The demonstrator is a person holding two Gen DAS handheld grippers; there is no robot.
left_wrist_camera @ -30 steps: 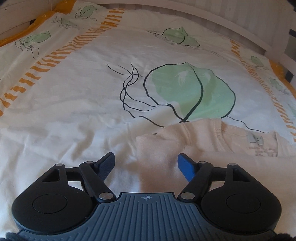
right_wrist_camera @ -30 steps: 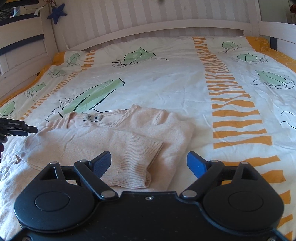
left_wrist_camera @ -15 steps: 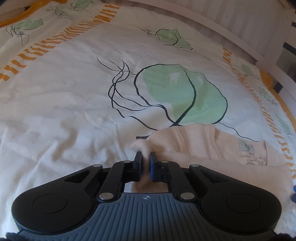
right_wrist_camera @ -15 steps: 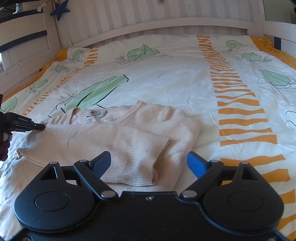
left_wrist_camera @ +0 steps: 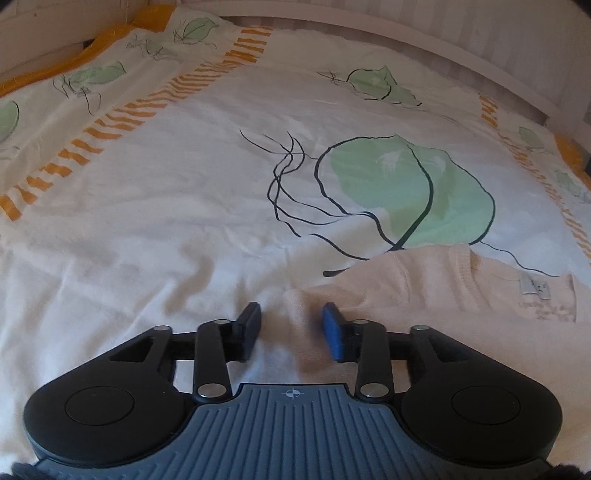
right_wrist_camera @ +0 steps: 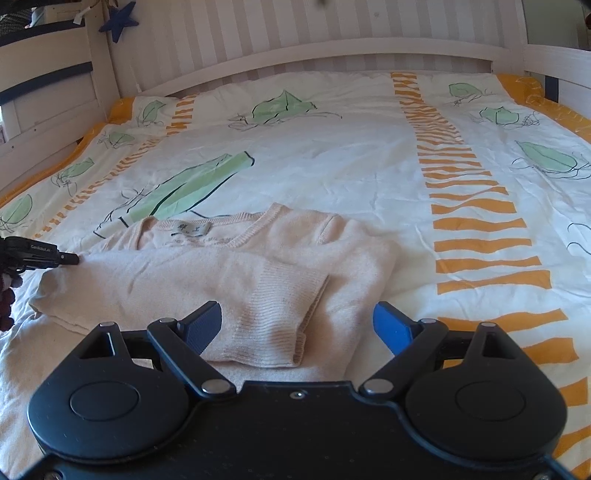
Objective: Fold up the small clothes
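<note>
A small cream knitted sweater (right_wrist_camera: 236, 273) lies on the bed, neck and label away from me, one sleeve folded across its front with the ribbed cuff (right_wrist_camera: 284, 310) near my right gripper. My right gripper (right_wrist_camera: 297, 326) is open and empty, low over the cuff. My left gripper (left_wrist_camera: 291, 326) is partly open, its fingers either side of the sweater's left corner (left_wrist_camera: 295, 299), not clamping it. The sweater (left_wrist_camera: 443, 291) runs off to the right in the left wrist view. The left gripper (right_wrist_camera: 62, 257) shows at the left edge of the right wrist view.
The bed cover (right_wrist_camera: 332, 166) is white with green leaf prints and orange striped bands (right_wrist_camera: 461, 192). A white slatted headboard (right_wrist_camera: 295, 33) stands behind, and a white side rail (right_wrist_camera: 48, 96) runs along the left.
My left gripper, open a second ago, shut on the sweater's corner and has now opened again, letting the corner go. My right gripper stayed open and drifted slightly.
</note>
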